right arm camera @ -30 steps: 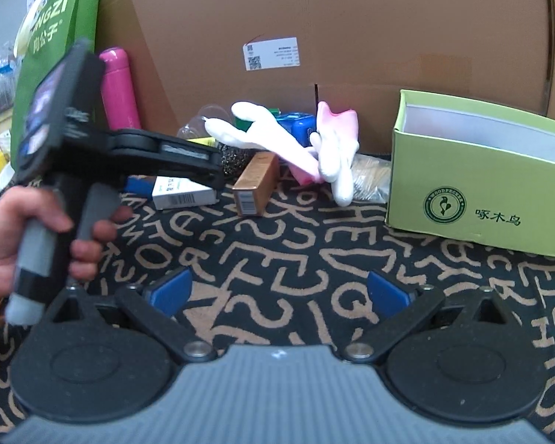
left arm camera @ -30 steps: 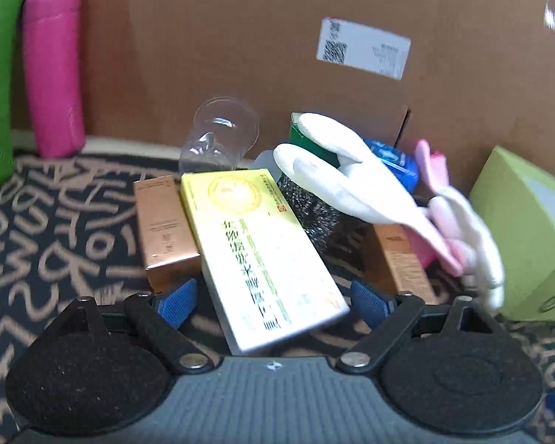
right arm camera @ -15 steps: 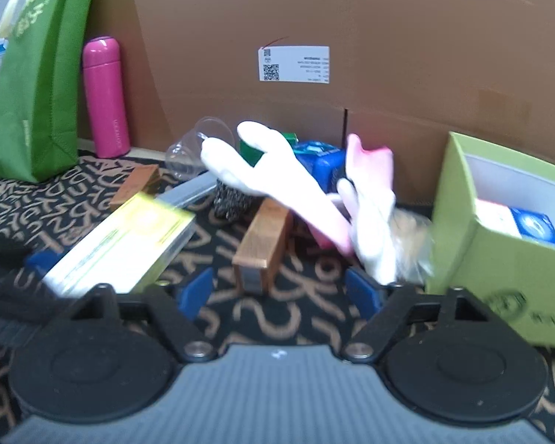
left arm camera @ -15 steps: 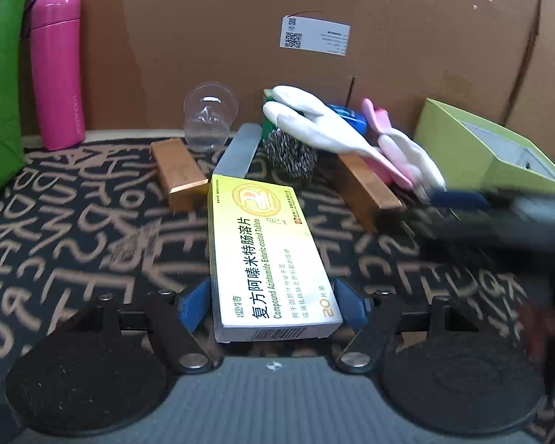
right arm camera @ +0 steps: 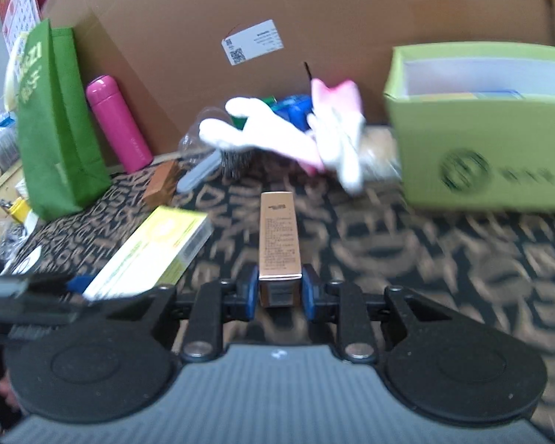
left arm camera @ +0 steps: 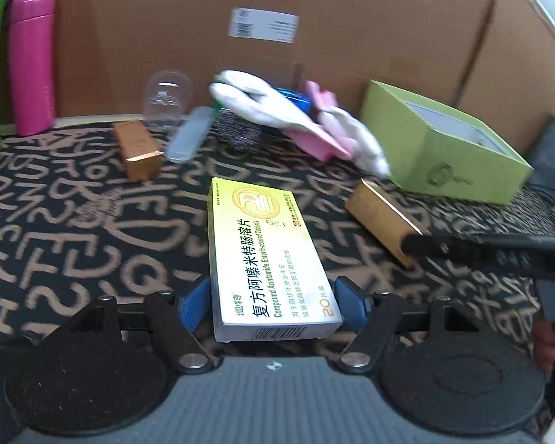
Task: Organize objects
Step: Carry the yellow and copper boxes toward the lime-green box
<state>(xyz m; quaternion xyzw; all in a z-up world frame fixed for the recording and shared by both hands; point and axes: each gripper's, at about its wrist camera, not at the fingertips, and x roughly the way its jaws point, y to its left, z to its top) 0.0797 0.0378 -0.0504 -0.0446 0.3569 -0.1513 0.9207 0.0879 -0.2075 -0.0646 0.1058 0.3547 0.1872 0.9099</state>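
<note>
My left gripper (left arm camera: 273, 305) is shut on a yellow-and-white medicine box (left arm camera: 268, 255) and holds it above the patterned mat. The box also shows in the right wrist view (right arm camera: 151, 255). My right gripper (right arm camera: 280, 290) is shut on a slim copper-coloured box (right arm camera: 279, 238), which also shows in the left wrist view (left arm camera: 383, 218). An open green storage box (right arm camera: 488, 129) stands at the right, with items inside; it also shows in the left wrist view (left arm camera: 447, 148).
Against the cardboard wall lie a second copper box (left arm camera: 137, 148), a clear plastic cup (left arm camera: 165, 98), a grey flat case (left arm camera: 188, 135), a steel scourer (left arm camera: 236, 131), white and pink gloves (left arm camera: 296, 118) and a blue packet. A pink bottle (left arm camera: 31, 59) and green bag (right arm camera: 55, 125) stand left.
My right gripper has closed on the slim copper box and drawn it away from the pile. My left gripper has pulled back further with the medicine box.
</note>
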